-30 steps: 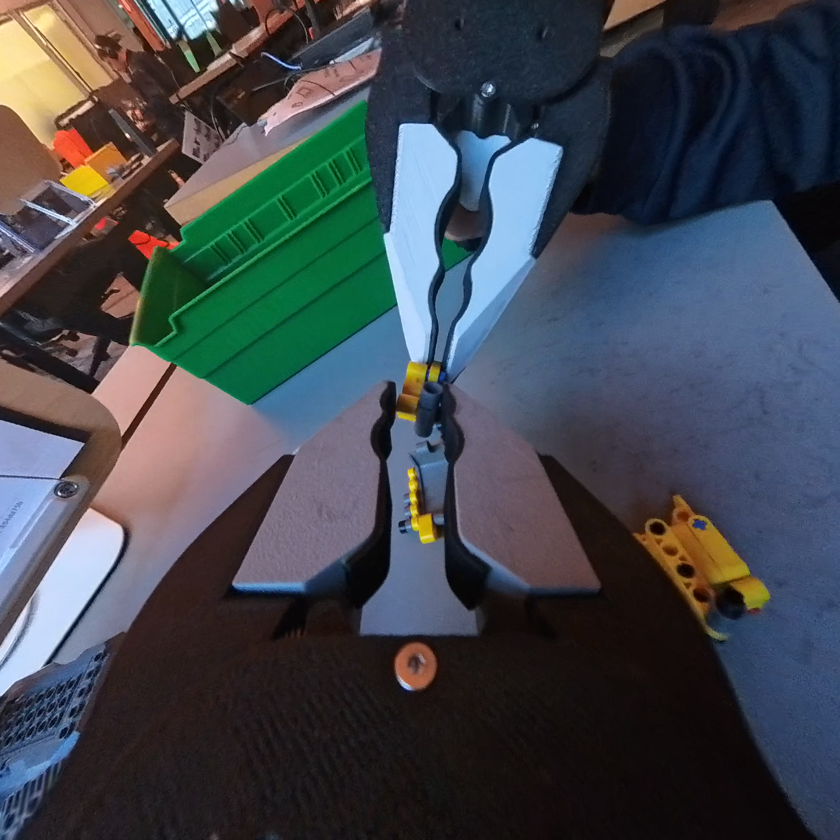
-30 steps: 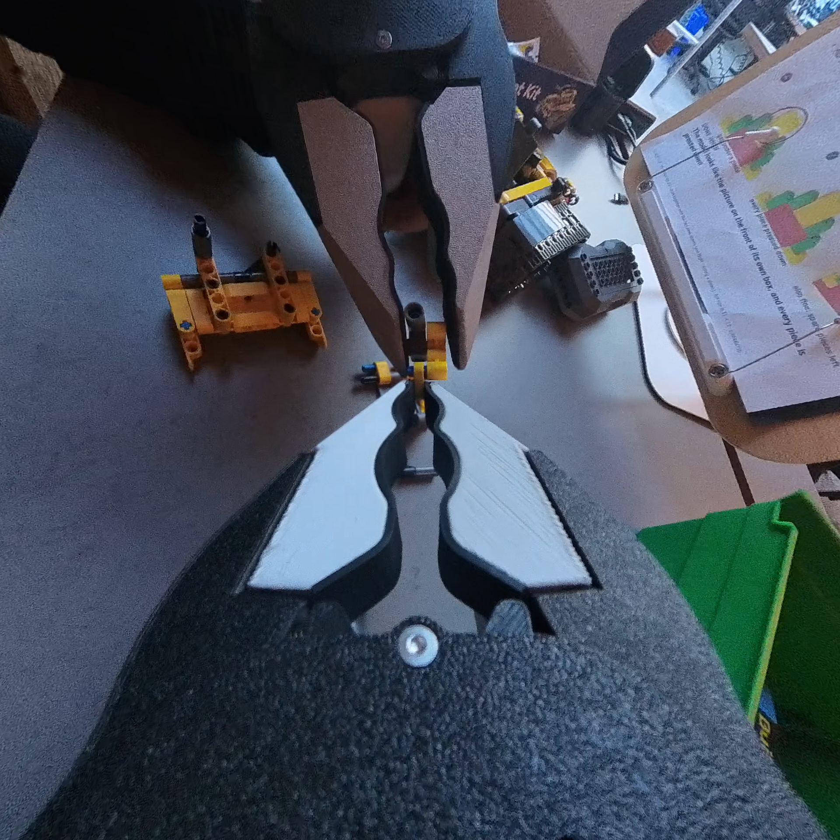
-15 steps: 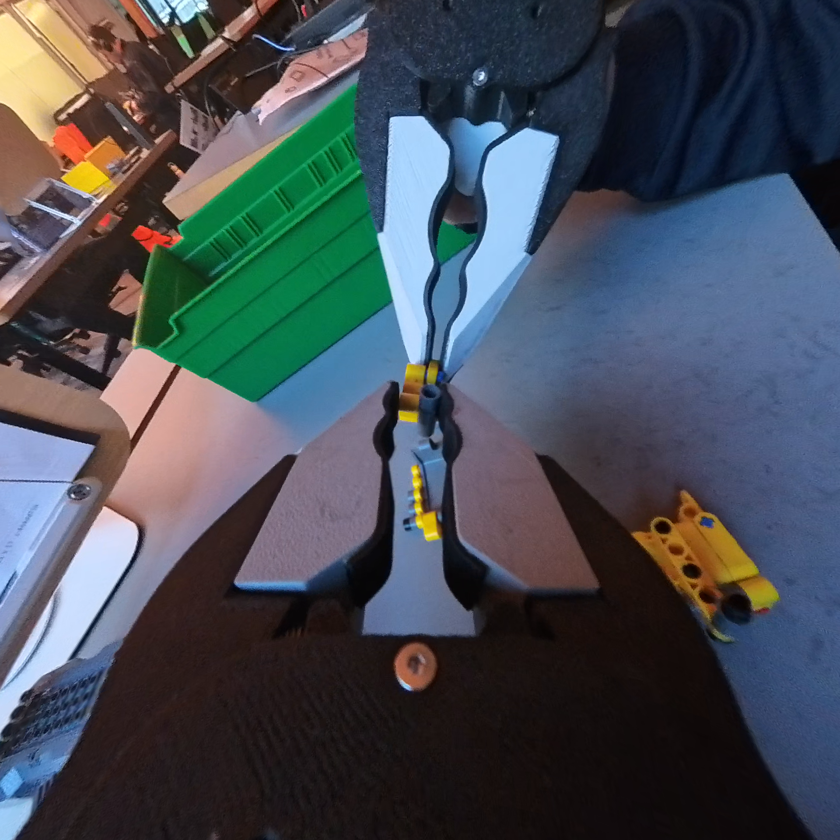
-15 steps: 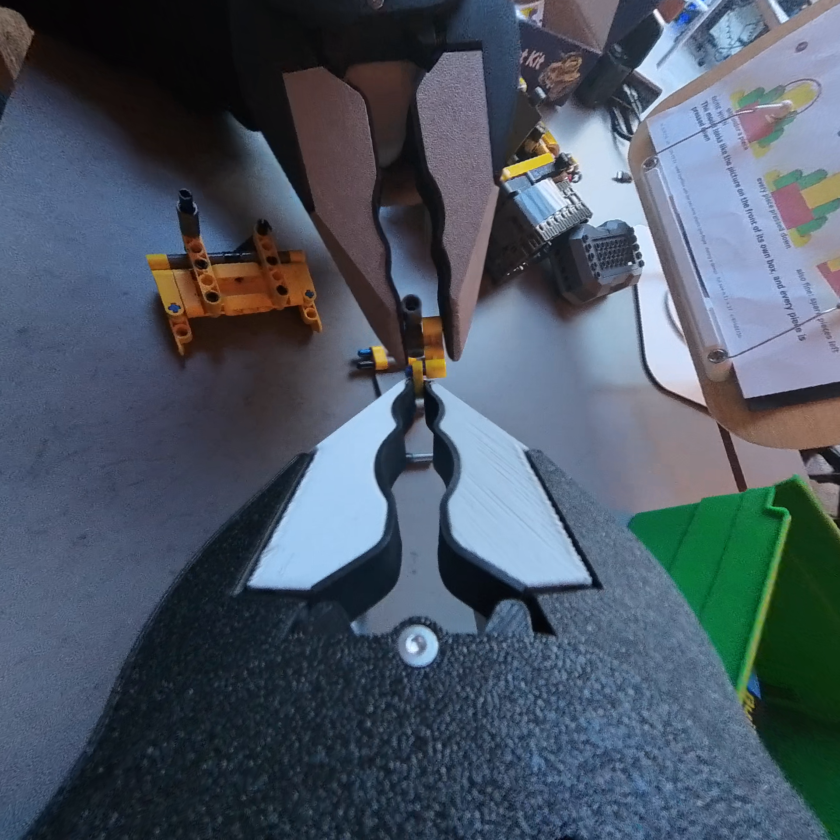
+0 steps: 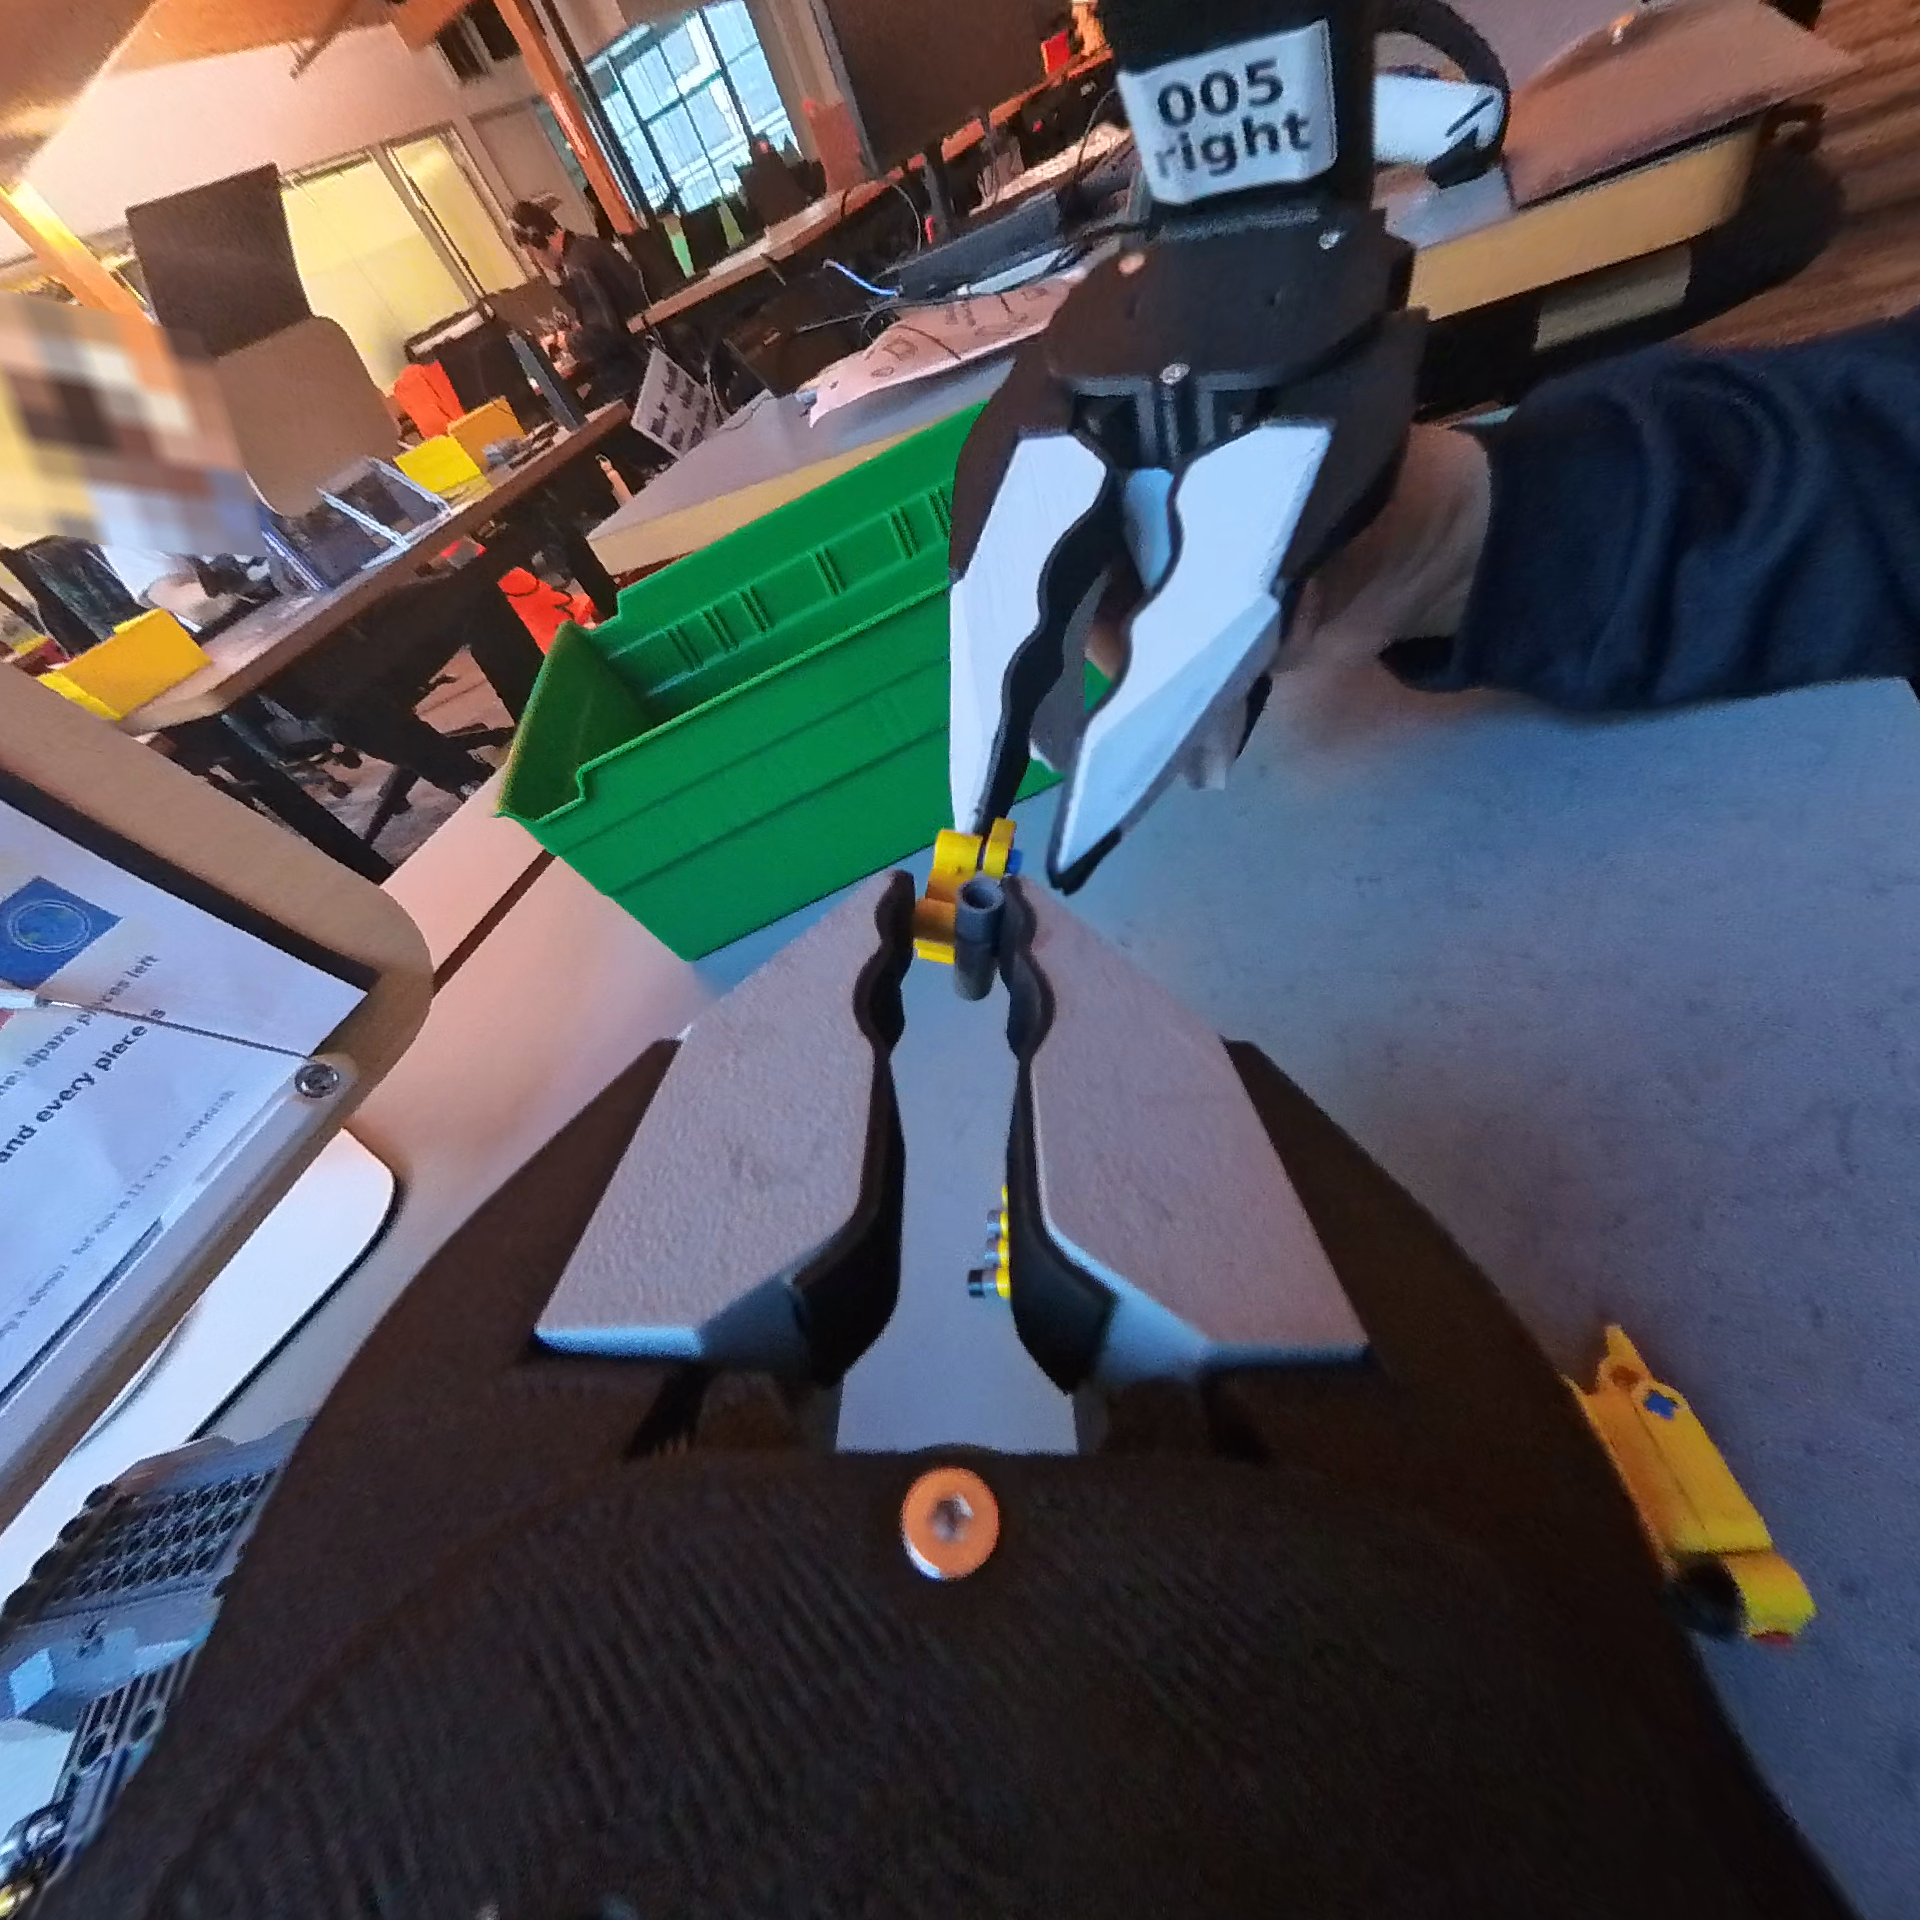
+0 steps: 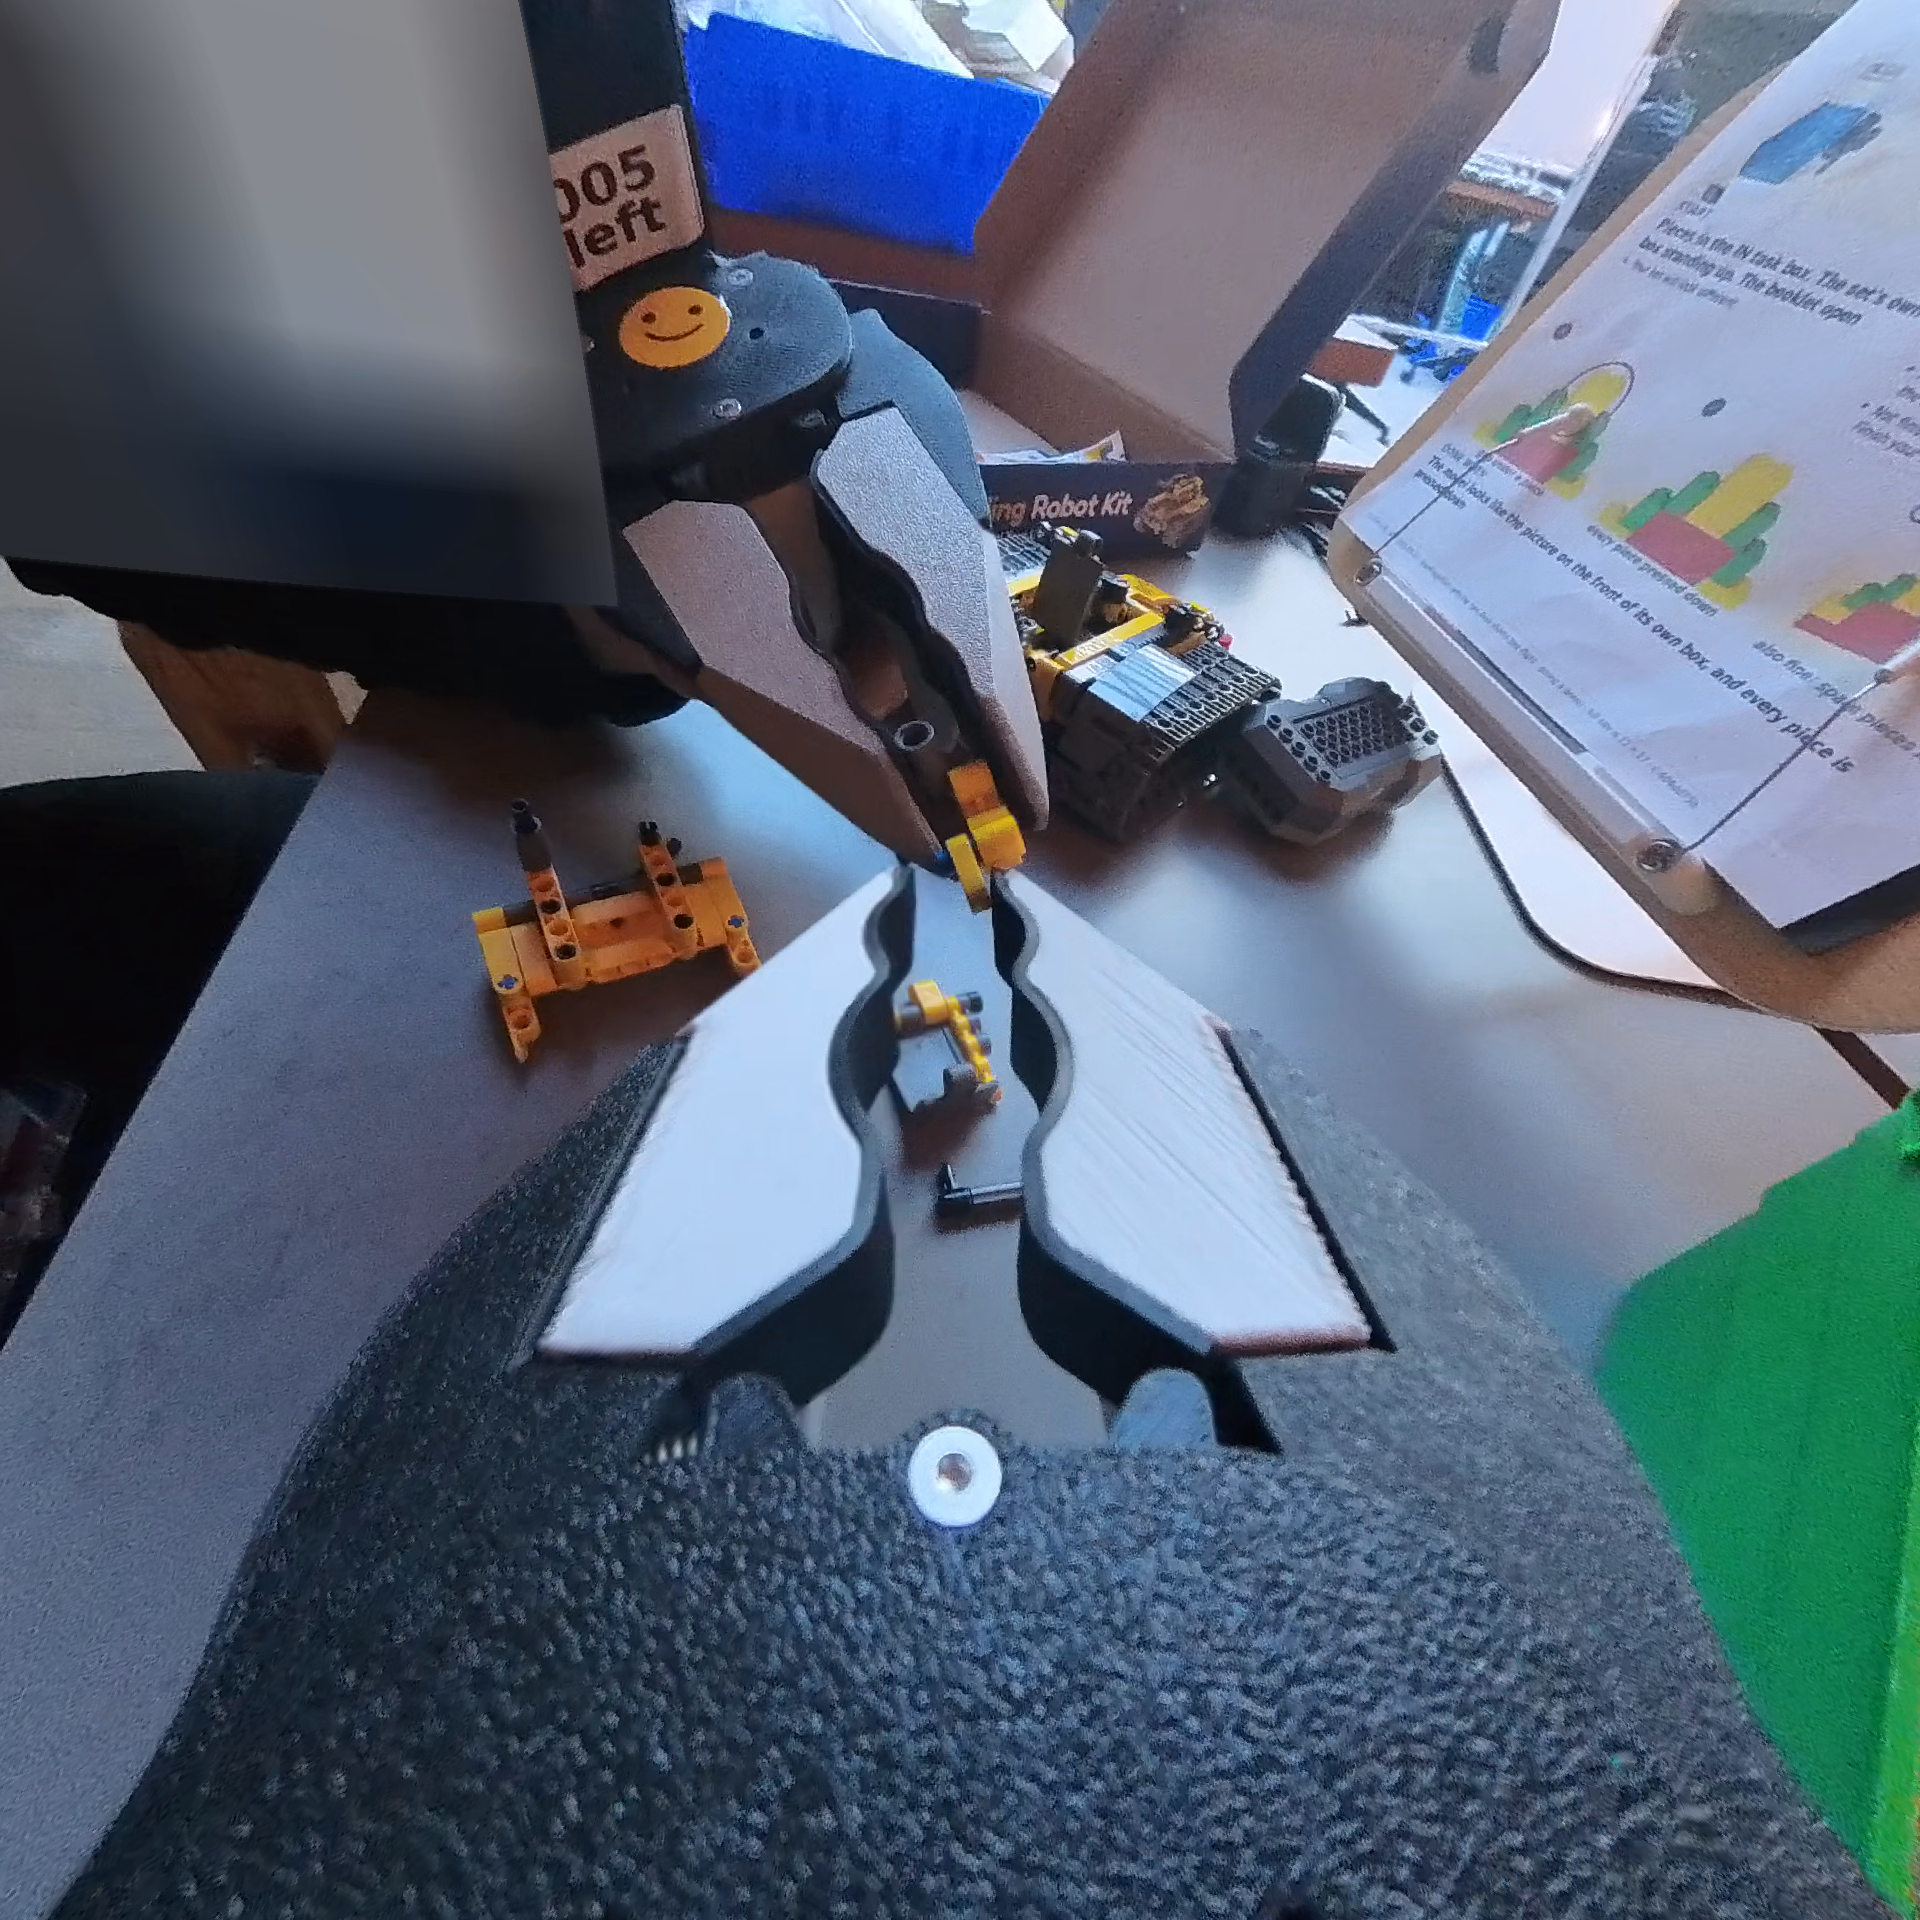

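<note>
Trouble is risked if the little yellow-and-grey block piece [image 5: 964, 906], squeezed above the desk [image 5: 1558, 1039] by the left claw [image 5: 954, 940], is knocked loose by the released right claw [image 5: 1023, 852].

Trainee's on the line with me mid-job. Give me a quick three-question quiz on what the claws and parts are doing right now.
1. True or false: the right claw is shut.
2. What grips the small yellow-and-grey piece?
A) the left claw
B) the right claw
C) nothing; it lies on the table
3. Fill in: in the left wrist view, the bin behind the right claw is coloured ___.

Key: 1 false, its fingers stand apart; 2 A; 3 green.
</note>
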### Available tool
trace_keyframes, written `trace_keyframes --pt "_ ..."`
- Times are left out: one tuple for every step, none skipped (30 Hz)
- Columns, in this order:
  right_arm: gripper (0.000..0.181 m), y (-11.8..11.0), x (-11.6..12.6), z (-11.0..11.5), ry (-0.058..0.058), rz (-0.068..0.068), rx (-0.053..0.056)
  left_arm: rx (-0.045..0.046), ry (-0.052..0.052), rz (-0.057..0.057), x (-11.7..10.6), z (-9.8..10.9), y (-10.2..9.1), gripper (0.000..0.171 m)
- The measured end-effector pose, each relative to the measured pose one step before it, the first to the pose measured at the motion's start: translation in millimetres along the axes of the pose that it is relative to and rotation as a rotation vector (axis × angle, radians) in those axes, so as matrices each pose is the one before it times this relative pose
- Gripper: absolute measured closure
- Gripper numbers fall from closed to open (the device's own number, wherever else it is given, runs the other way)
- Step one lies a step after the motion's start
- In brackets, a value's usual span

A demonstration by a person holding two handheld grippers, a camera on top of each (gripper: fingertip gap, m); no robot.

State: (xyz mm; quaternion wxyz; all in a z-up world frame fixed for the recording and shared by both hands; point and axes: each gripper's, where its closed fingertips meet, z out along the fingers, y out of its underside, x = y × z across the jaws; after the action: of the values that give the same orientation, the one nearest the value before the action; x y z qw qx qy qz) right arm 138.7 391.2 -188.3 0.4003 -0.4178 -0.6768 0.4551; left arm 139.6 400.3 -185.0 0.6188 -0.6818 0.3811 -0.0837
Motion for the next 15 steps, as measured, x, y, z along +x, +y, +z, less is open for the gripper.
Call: trace_keyframes --pt "0.170 -0.49 0.22 -0.11 0.0002 0.0003 0.0072 0.00633 0.0025 -0.0100 0.03 -0.01 -0.60 0.158" --pt "0.171 -0.84 0.85 -0.17 0.0070 -0.0041 0.0084 0.00971 0.0031 -0.0162 -0.05 -0.13 -1.12 0.158" --pt "0.174 -0.22 1.76 -0.34 0.0156 -0.0125 0.0013 0.01262 0.0076 -0.0207 0.72 0.06 -1.62 0.158" --pt "0.175 -1.20 1.23 -0.43 0.0192 -0.0162 0.0038 0.00963 -0.0012 -0.0177 -0.88 -0.16 -1.28 0.158" --pt "0.175 -2.27 0.51 -0.10 0.0179 -0.0116 0.0110 0.01223 0.0008 -0.0143 -0.94 -0.84 -1.70 0.158" --pt "0.174 -2.07 0.06 0.37 0.0083 0.0002 0.0122 0.00822 -0.0011 -0.0149 -1.13 -0.71 -0.95 0.158" --pt "0.174 -1.19 0.56 0.34 0.0020 0.0126 0.0094 0.00556 -0.0079 -0.0047 -1.17 -0.09 -0.37 0.158" --pt "0.174 -1.18 0.59 -0.11 -0.0019 0.0158 0.0104 0.00643 -0.0074 -0.0001 -0.60 0.01 -0.74 0.158" --pt "0.174 -1.29 0.10 -0.55 -0.0062 0.0147 0.0141 0.00722 -0.0015 -0.0036 0.06 0.02 -1.26 0.158" --pt "0.174 -0.88 0.09 -0.31 -0.0065 0.0155 0.0118 0.00438 -0.0009 -0.0034 -0.19 0.17 -0.30 0.158" --pt "0.175 -0.61 -0.11 -0.06 -0.0056 0.0129 0.0092 0.00383 0.0005 0.0014 -0.12 -0.33 -0.32 0.158" --pt "0.175 -1.28 -0.62 0.10 -0.0056 0.0077 0.0090 0.00458 0.0004 0.0124 0.15 -0.82 -0.95 0.158" --pt "0.175 -2.41 -0.60 0.01 -0.0047 0.0097 0.0146 0.00896 -0.0062 0.0138 -0.23 -1.10 -2.22 0.158" --pt "0.175 -3.23 -0.38 -0.15 -0.0058 0.0204 0.0203 0.01119 -0.0129 0.0117 -0.35 -0.91 -2.78 0.158" --pt "0.176 -3.15 -1.25 -0.54 -0.0132 0.0236 0.0197 0.01205 -0.0078 0.0191 0.57 -1.01 -3.07 0.158"
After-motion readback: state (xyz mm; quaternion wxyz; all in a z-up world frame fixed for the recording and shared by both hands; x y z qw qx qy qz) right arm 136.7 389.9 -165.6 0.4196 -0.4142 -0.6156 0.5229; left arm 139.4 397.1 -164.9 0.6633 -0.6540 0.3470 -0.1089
